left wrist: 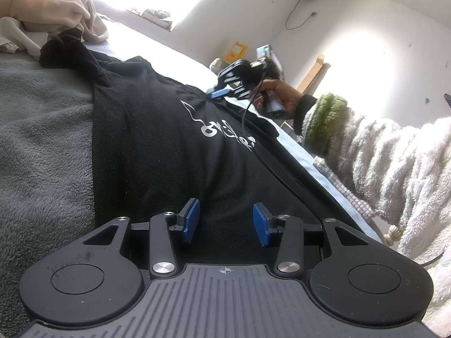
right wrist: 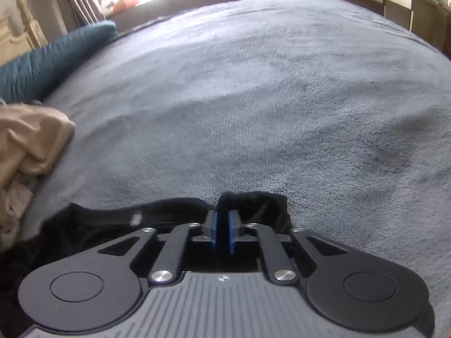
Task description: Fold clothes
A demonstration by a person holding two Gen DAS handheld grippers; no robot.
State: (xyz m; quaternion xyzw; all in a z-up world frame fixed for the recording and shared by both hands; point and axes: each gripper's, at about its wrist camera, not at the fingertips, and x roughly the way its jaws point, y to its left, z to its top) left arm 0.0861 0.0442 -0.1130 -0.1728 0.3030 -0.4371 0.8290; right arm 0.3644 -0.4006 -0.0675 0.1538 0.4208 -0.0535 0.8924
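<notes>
**Black shirt lying flat on the bed, folding barely begun**

A black T-shirt (left wrist: 157,129) with white lettering is lying spread across a grey fleece blanket (left wrist: 42,129) on the bed. The left gripper (left wrist: 225,222) is hovering low over its near end, blue fingers (left wrist: 191,219) spread with nothing between them. The right gripper (right wrist: 222,232), seen across the shirt in the person's hand (left wrist: 279,95), is sitting at the far edge, its fingers nearly together around a bunched bit of black cloth; whether they are actually pinching it is unclear. No fold is showing yet. A beige garment (left wrist: 56,2) is waiting in a heap beside it.
</notes>
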